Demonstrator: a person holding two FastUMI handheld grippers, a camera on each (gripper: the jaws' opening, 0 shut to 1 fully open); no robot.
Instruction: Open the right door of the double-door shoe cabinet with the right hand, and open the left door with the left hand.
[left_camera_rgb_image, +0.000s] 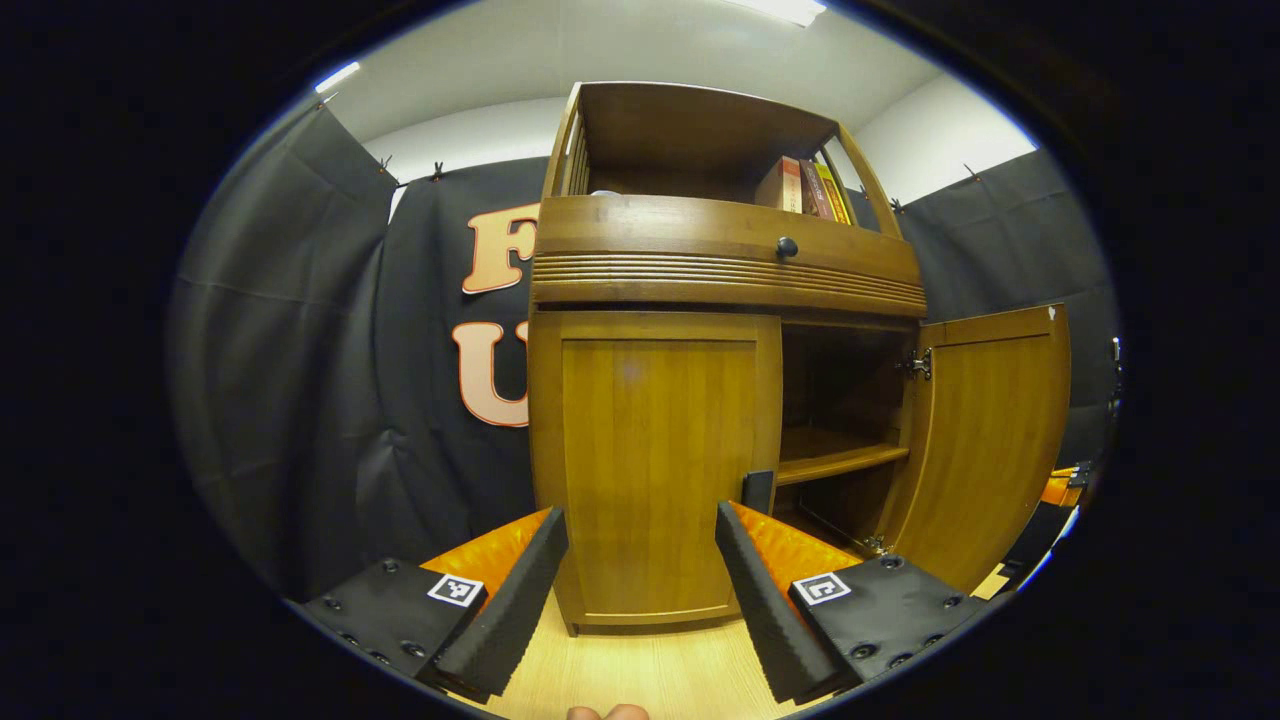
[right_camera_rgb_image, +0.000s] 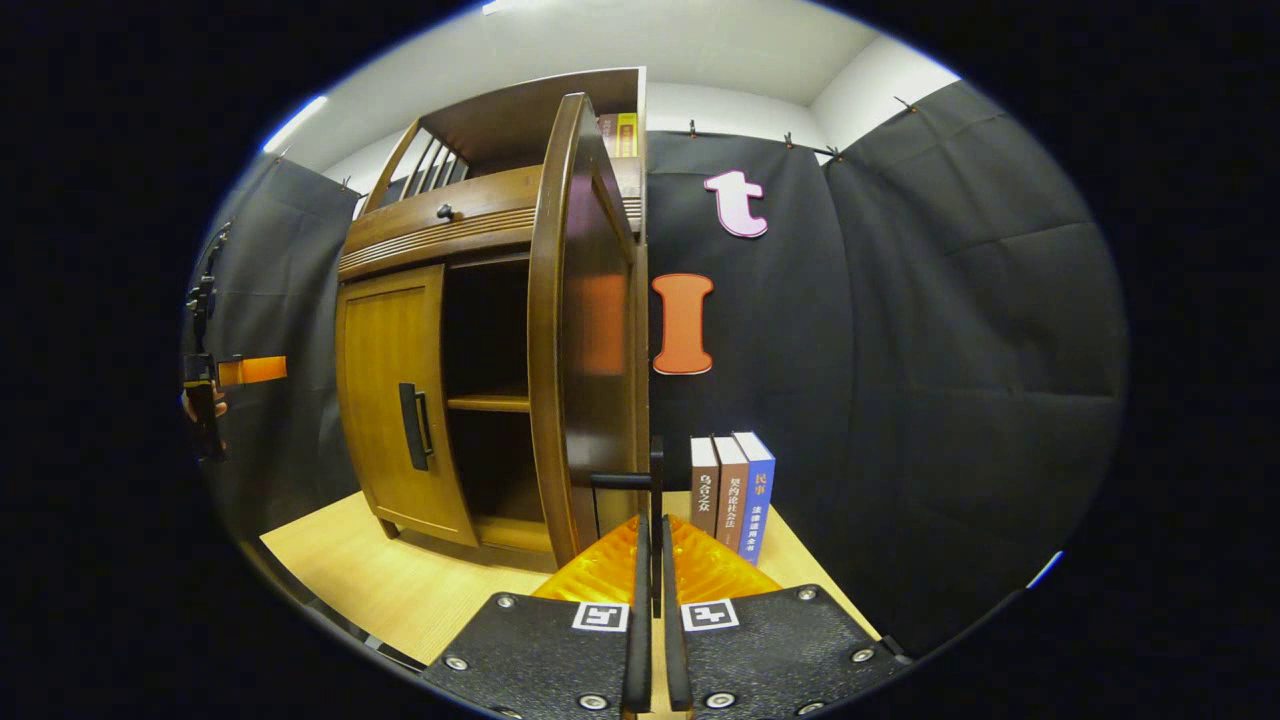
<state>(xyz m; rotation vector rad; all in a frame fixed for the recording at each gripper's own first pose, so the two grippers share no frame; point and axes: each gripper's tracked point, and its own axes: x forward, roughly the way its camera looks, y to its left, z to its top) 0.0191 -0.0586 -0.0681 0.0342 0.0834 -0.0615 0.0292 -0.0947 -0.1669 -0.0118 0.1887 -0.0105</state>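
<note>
From my left hand-held gripper (left_camera_rgb_image: 640, 560), fingers spread apart and empty, I see the shoe cabinet (left_camera_rgb_image: 725, 255) on the bench (left_camera_rgb_image: 640, 670) at twelve o'clock, its left door (left_camera_rgb_image: 655, 460) shut flat. The left door's handle (left_camera_rgb_image: 758, 492) sits just off my inner finger, toward one o'clock. Farther right, the right door (left_camera_rgb_image: 985, 440) stands swung wide at three o'clock. My right hand-held gripper (right_camera_rgb_image: 651, 560) is pinched together on the right door's handle (right_camera_rgb_image: 645, 480). I judge the right door done; next, I'd close my left fingers around the handle and pull outward.
</note>
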